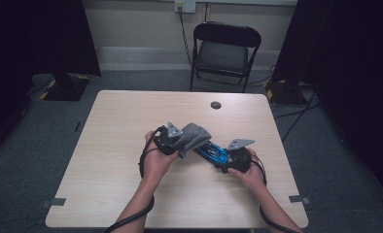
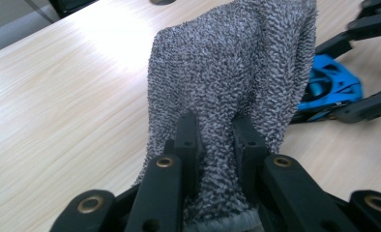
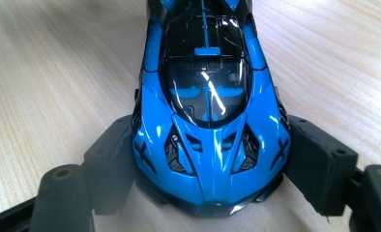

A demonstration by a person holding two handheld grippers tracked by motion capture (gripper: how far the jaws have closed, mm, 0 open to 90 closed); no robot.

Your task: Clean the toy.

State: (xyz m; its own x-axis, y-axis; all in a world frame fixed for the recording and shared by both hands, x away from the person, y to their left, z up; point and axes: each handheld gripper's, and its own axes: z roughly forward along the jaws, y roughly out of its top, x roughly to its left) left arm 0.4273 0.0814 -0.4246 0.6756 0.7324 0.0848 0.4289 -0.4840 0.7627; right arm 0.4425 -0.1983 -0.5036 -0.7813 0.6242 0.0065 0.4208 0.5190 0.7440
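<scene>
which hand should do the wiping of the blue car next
Left. Its tool already pinches the grey cloth, which hangs beside the blue toy car, while the right tool is busy clamping the car steady.

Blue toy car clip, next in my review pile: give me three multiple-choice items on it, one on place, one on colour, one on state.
1. Where is the blue and black toy car?
A. on the black folding chair
B. on the light wooden table, between the right gripper's jaws
C. on the grey floor

2. What colour is the terry cloth?
A. speckled grey
B. red
C. yellow

3. How does the left gripper stand?
A. wide open over bare table
B. shut on the cloth
C. shut on the car

Key: 1 B, the right gripper view shows the right gripper with its jaws against the car's flanks on the tabletop. 2 A, the left gripper view shows grey loops. 3 B, its jaws pinch a fold of cloth.
</scene>
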